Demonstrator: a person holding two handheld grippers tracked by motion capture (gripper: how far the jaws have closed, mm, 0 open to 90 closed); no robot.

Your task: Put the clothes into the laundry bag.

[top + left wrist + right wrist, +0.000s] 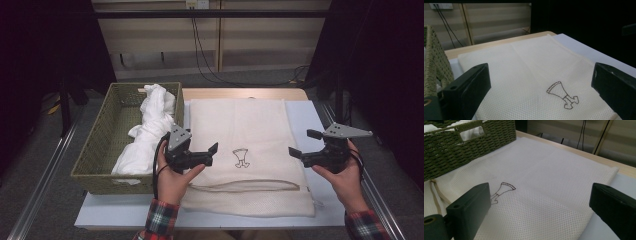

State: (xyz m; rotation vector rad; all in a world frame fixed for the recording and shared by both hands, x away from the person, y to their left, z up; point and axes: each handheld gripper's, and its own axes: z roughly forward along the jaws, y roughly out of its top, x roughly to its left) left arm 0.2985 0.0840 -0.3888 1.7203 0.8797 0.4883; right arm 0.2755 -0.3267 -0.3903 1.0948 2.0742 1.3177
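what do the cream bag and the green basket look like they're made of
Cream bag: seemingly matte mesh fabric; fine holes show in both gripper views. Green basket: apparently woven fibre or cord, matte olive; its wall shows a twisted weave.

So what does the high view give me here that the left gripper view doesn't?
High view alone: the white cloth bundled in the basket, both hands, the right gripper held open above the mesh bag's right edge, and the bag's drawstring at the near end. Left gripper view alone: the weave of the mesh close up and a wall socket. Both: the cream mesh bag lying flat, its small embroidered mark, the basket's wall, and the left gripper, open with nothing between its jaws.
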